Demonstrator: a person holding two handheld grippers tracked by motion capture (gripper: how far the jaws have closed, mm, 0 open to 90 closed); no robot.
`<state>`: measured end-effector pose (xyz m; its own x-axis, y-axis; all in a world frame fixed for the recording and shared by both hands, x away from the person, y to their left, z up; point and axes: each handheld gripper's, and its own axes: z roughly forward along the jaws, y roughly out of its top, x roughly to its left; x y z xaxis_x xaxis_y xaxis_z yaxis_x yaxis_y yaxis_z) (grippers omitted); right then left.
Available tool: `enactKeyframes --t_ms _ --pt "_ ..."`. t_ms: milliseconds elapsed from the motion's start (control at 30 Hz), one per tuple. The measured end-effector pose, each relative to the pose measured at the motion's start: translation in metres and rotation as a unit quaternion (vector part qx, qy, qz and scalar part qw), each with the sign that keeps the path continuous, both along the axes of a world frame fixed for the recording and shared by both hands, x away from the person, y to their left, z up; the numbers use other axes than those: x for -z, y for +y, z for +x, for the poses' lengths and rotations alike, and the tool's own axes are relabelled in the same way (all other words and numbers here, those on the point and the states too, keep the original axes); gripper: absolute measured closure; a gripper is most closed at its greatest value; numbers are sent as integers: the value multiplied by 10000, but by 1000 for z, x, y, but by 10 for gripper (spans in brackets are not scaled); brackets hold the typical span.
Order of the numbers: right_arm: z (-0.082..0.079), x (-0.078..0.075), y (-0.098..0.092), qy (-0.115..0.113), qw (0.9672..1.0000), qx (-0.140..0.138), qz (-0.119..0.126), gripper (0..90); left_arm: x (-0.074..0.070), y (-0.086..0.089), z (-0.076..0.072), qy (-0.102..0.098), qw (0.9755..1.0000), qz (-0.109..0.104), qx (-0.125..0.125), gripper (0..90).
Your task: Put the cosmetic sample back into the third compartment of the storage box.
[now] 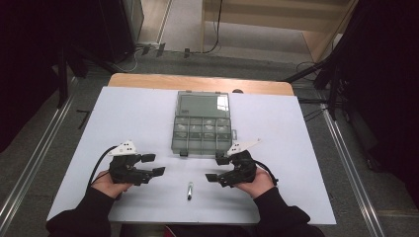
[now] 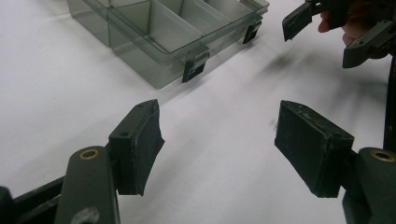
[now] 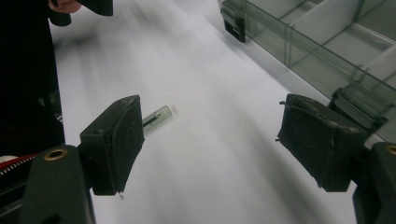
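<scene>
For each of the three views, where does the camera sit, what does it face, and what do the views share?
High view: above the person's side, facing forward and down on the table; both hands and sleeves show.
Left gripper view: on the left gripper, facing the organizer box; its open jaws show.
Right gripper view: on the right gripper, facing the small tube; its open jaws show.
Shared: the organizer box.

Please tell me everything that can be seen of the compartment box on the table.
The compartment box is a smoky, see-through organiser that looks like plastic. Its lid is open and lies back toward the far edge of the table. Thin walls divide the tray into small compartments; whether anything lies in them is unclear. Two dark latches hang at its near edge. It rests flat near the table's middle, and nothing else touches it.
</scene>
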<state>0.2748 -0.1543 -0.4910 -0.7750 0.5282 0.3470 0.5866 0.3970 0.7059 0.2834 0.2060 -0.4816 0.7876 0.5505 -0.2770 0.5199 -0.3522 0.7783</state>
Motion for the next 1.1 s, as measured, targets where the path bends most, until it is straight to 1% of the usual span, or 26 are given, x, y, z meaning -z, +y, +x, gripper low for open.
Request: enactKeyframes --t_ms 67,167,333,500,667,933,1100 --pt "0 1 4 15 10000 -62 -9 227 0 2 -1 11 10000 38 -7 307" --pt "1 1 9 13 9999 -126 -32 228 1 3 -3 27 10000 41 -27 307" --pt "2 3 16 38 9998 -182 -65 228 2 5 -6 49 9999 87 -46 307" --pt "2 4 23 69 9996 -229 -149 231 5 8 -7 89 9998 132 -93 307" --pt "3 6 32 73 9991 -334 -236 234 6 10 -9 117 9997 149 -130 307" --pt "4 8 40 150 9988 -328 -332 241 8 12 -11 146 9996 193 -153 307" --pt "2 9 46 124 9986 -321 -408 243 9 13 -12 168 9995 205 -158 307"
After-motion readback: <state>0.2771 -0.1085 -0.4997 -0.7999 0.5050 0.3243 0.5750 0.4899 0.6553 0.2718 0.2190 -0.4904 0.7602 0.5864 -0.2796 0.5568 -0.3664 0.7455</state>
